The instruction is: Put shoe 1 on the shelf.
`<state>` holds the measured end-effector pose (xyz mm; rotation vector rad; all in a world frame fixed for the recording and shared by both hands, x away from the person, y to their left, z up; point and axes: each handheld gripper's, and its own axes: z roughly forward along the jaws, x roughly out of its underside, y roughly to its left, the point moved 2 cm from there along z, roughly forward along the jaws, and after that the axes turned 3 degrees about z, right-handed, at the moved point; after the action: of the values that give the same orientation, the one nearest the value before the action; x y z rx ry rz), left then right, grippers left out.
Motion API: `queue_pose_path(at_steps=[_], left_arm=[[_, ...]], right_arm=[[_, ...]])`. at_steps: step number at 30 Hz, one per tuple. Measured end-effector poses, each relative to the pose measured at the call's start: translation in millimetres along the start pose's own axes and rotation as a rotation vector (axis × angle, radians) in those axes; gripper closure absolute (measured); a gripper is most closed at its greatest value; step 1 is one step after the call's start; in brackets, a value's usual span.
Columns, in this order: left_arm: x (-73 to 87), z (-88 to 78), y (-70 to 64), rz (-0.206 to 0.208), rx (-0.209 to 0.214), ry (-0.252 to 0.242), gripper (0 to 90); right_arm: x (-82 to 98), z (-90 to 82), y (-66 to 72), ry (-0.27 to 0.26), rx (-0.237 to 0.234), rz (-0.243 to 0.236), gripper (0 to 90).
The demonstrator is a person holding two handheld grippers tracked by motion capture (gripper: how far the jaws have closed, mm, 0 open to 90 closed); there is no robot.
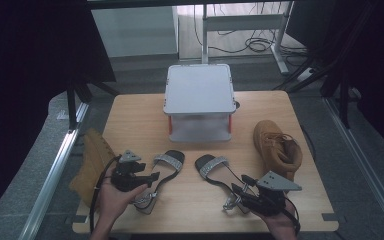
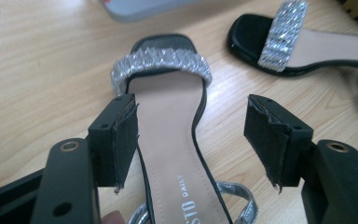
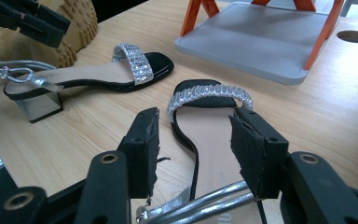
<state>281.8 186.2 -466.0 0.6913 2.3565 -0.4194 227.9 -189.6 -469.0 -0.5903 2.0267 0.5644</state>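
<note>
Two black sandals with glittering silver toe straps lie side by side on the wooden table. My left gripper hovers over the left sandal, jaws wide apart. In the left gripper view the left gripper straddles that sandal's tan insole without touching it. My right gripper sits at the heel end of the right sandal. The right gripper view has the right gripper open, with the silver ankle strap lying loose between the jaws.
A grey two-level shelf with orange legs stands at the back middle of the table. One tan boot lies at the left edge, another tan boot on the right side. Metal rails run along both sides of the table.
</note>
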Motion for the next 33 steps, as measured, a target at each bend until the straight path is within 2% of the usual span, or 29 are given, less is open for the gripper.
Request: queue_pose_path(at_steps=[1,2,4,6,8,10,13,16,28,31,33], left_arm=[[1.1,3.7,-0.5,-0.001,-0.009,0.029,34.2],[1.1,3.7,-0.5,-0.001,-0.009,0.029,33.7],[3.5,10.3,-0.3,-0.003,-0.028,0.065,32.1],[4.2,13.0,0.0,-0.005,-0.035,0.075,30.7],[6.2,21.0,1.8,-0.008,-0.051,0.115,29.8],[6.9,23.3,2.3,-0.008,-0.061,0.127,28.6],[10.8,30.1,3.6,-0.016,-0.097,0.168,27.1],[14.2,35.4,3.5,-0.015,-0.098,0.209,26.3],[14.5,49.8,-1.4,0.01,-0.107,0.274,27.5],[14.2,55.0,-2.6,0.007,-0.123,0.289,27.9],[13.6,58.5,-3.2,0.0,-0.138,0.303,28.9]], right_arm=[[0.1,1.6,-0.9,0.009,0.0,-0.002,51.6],[0.1,1.6,-0.9,0.009,0.0,-0.002,51.6],[1.7,2.7,-2.2,0.016,-0.004,-0.003,51.2],[2.9,2.2,-3.1,0.019,-0.006,-0.003,51.0],[3.8,1.1,-4.4,0.02,-0.005,0.0,50.8],[4.2,0.5,-5.1,0.019,-0.003,0.001,50.7],[5.0,-1.4,-8.5,0.016,0.002,0.006,50.3],[5.5,-0.2,-9.1,0.02,0.003,0.009,50.1],[5.7,6.4,-7.6,0.032,0.005,0.003,49.8],[5.8,7.0,-7.4,0.032,0.005,0.004,49.8],[6.3,8.4,-5.5,0.032,0.019,-0.012,49.7]])
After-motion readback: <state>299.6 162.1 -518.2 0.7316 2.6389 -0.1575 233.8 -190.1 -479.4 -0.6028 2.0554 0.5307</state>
